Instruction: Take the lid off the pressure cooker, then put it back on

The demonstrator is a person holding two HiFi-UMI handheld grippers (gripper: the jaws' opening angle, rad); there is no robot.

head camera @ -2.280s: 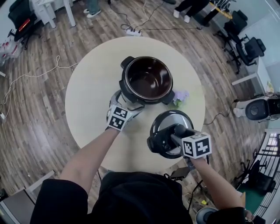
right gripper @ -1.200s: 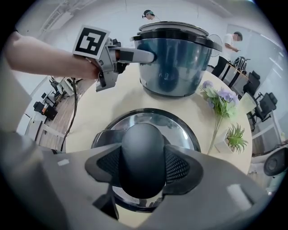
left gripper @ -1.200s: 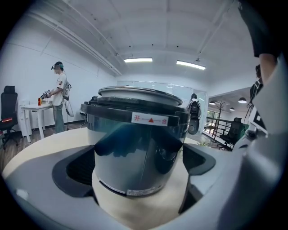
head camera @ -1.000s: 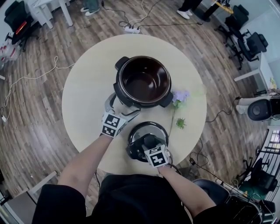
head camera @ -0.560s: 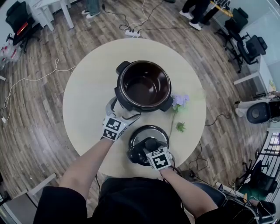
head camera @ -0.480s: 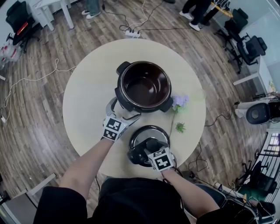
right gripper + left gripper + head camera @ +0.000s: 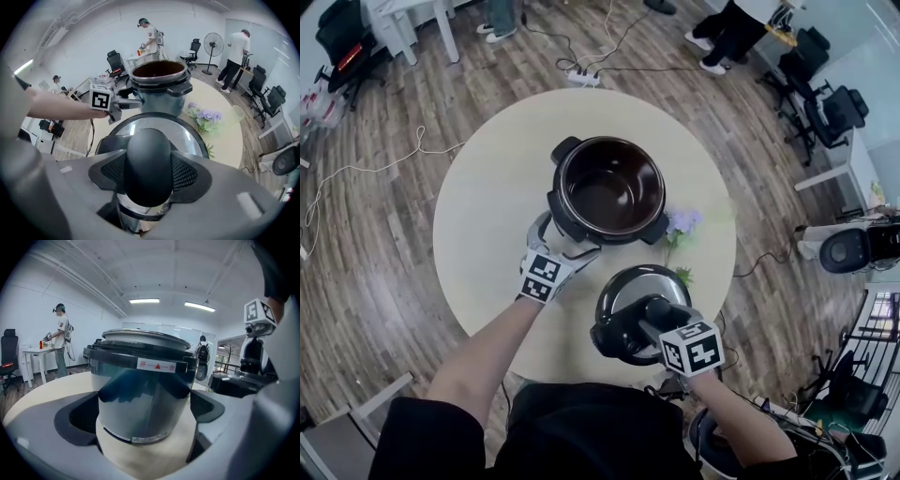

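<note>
The open pressure cooker (image 7: pixel 609 183) stands on the round table (image 7: pixel 487 197), its dark inner pot showing. Its steel lid (image 7: pixel 628 286) hangs in the air over the table's near right part. My right gripper (image 7: pixel 654 309) is shut on the lid's black knob (image 7: pixel 147 164); both pads press its sides. My left gripper (image 7: pixel 562 239) rests at the cooker's near left side. Its jaws stand open on either side of the cooker's lower wall (image 7: pixel 140 394), with table showing in the gaps.
A purple artificial flower (image 7: pixel 682 225) with a green stem lies on the table right of the cooker. A power strip and cables (image 7: pixel 581 75) lie on the wood floor beyond. Office chairs (image 7: pixel 825 103) and people stand farther off.
My right gripper has lifted the lid off the table and carried it a little to the right. The left gripper and the cooker have stayed put.
</note>
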